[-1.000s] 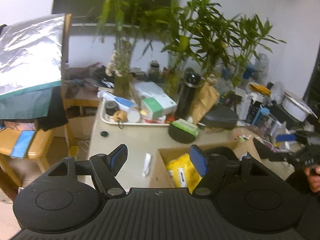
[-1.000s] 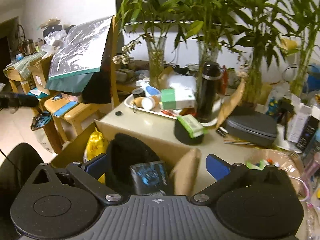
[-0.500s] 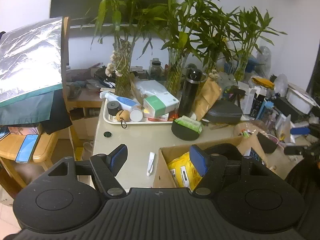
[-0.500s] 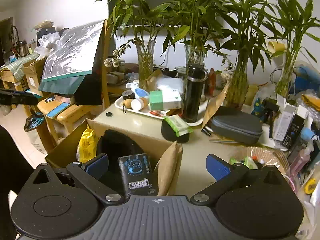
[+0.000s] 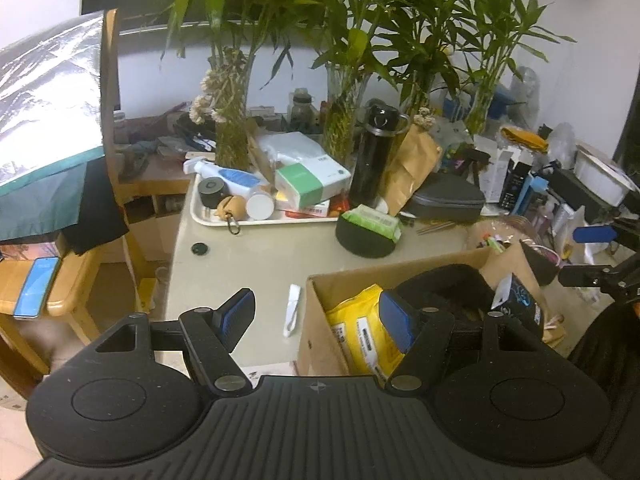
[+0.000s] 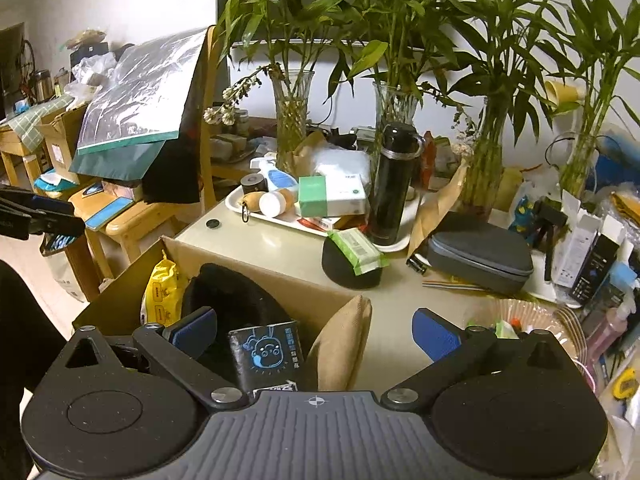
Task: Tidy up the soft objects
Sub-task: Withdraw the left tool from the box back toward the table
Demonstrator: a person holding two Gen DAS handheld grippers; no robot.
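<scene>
The soft things sat in my cardboard box (image 6: 256,268) on the counter (image 5: 256,264): a crinkly yellow pack (image 5: 360,328), a fuzzy black hat (image 6: 236,300), and a small black pack (image 6: 268,354) with a blue cartoon face. My left hand-held gripper (image 5: 316,318) was wide apart and held nothing. My right hand-held gripper (image 6: 316,332) was wide apart too, with nothing in it.

black hand-held gripper (image 5: 318,316), blue pads (image 5: 396,320)

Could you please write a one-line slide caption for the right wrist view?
Open right gripper above a cardboard box holding a yellow pouch, black cushion and black packet.
</scene>
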